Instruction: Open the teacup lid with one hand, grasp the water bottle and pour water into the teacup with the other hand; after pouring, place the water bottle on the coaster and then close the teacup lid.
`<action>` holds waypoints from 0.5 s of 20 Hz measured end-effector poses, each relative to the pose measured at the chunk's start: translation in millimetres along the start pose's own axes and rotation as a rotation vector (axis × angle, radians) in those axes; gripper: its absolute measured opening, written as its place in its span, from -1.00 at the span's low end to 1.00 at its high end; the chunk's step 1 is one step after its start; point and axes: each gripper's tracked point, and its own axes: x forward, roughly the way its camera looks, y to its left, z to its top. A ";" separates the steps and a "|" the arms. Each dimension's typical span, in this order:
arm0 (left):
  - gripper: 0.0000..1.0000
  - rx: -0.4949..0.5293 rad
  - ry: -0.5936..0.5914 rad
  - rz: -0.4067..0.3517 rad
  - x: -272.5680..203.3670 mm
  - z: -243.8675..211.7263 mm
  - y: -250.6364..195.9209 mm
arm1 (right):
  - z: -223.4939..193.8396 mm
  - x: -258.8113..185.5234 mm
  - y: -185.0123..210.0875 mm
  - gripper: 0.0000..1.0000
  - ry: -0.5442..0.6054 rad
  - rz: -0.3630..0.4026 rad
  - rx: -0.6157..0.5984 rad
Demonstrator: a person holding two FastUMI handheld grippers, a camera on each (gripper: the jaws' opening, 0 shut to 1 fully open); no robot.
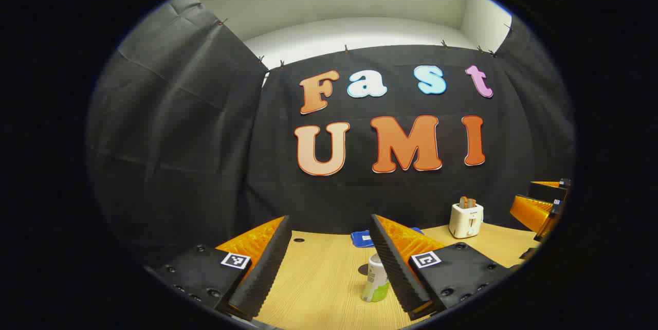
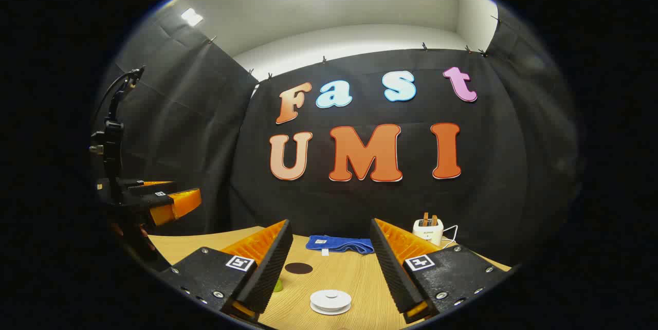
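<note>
Item one, left gripper [image 1: 329,268]: fingers spread wide, nothing between the pads, held just above the near edge of the wooden worktop [image 1: 318,278]. Item two, water bottle [image 1: 375,278]: seen in the left gripper view just ahead of that gripper, partly hidden behind its right-hand finger; it stands upright, long axis vertical, pale cap end up, green band toward the base. Just behind it a dark round coaster [image 1: 364,269] lies flat, its edge peeking out beside the bottle; whether the two touch cannot be told. Item three, right gripper [image 2: 331,268]: fingers likewise spread apart and empty, held over the near edge. Item four, teacup [image 2: 330,301]: in the right gripper view a low white round piece with a small centre knob, lid on and knob pointing up, sitting between the fingers' lines but ahead of them, untouched. A small green patch [image 2: 277,285] shows beside the left-hand finger; too hidden to identify. The coaster shows again here as a dark disc farther in. Item five, blue cloth [image 2: 339,244]: folded flat along the far edge of the worktop, against the booth wall. Item six, white toaster [image 1: 465,220]: far right corner, upright, with brown slices standing in its slots and a cord trailing beside it in the right gripper view.
</note>
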 end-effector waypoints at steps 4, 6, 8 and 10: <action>0.92 -0.026 -0.025 0.023 -1.7 5.0 6.6 | 2.0 -3.9 -1.1 0.82 -0.003 0.002 0.004; 0.94 -0.028 -0.025 0.011 -3.8 3.3 4.4 | 5.2 -5.4 -5.0 0.82 -0.008 -0.004 0.014; 0.93 -0.022 -0.027 0.005 -5.2 4.0 2.7 | 7.3 -6.3 -4.7 0.82 -0.013 -0.005 0.025; 0.93 -0.020 -0.030 -0.003 -5.7 4.6 -0.4 | 7.0 -6.5 -2.9 0.82 -0.014 -0.001 0.030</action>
